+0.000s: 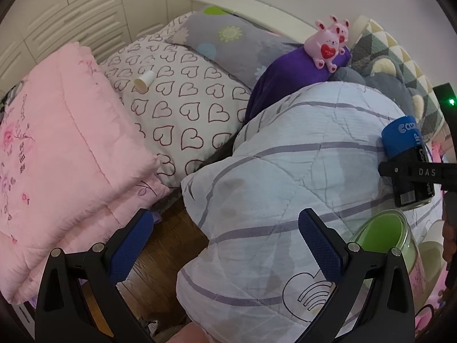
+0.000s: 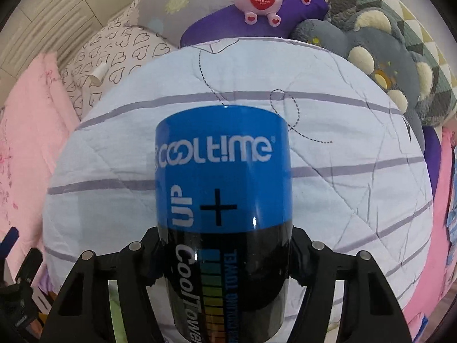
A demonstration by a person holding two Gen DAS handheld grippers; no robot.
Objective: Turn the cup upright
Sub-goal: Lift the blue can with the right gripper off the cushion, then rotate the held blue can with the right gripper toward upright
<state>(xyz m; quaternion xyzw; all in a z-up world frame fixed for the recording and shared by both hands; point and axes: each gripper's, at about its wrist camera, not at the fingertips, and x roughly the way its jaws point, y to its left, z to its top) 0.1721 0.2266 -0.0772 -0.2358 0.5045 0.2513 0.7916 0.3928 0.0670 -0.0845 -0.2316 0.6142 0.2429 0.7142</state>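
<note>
Covering most of the bed (image 1: 168, 208) are folded quilts and pillows: a pale blue striped quilt (image 1: 300, 154) in the middle, a pink quilt (image 1: 65, 154) toward the left edge, and a heart-print pillow (image 1: 182, 100) between them and further back. Behind the striped quilt lie a grey floral pillow (image 1: 225, 37), a purple cushion (image 1: 285, 77) carrying two pink bunny toys (image 1: 328, 43), and a grey plush (image 2: 380, 57) toward the right edge.

Over the striped quilt, the right claw (image 2: 225, 265) points forward, roughly level, and its jaws are clamped on the black lower part of the cup (image 2: 225, 200), a blue-and-black cylinder printed "COOLTIME". The cup extends away from the camera along the fingers, blue end outermost; from the left wrist view the cup (image 1: 405, 154) stands steeply tilted above the quilt near the bed's right edge.

Lower and nearer the front edge, the left claw (image 1: 225, 245) hovers with its blue-padded fingers (image 1: 322, 251) spread wide, holding nothing. Just beside its right finger sits a clear glass jar with green contents (image 1: 385, 237). A small white tube (image 1: 144, 81) lies on the heart-print pillow.
</note>
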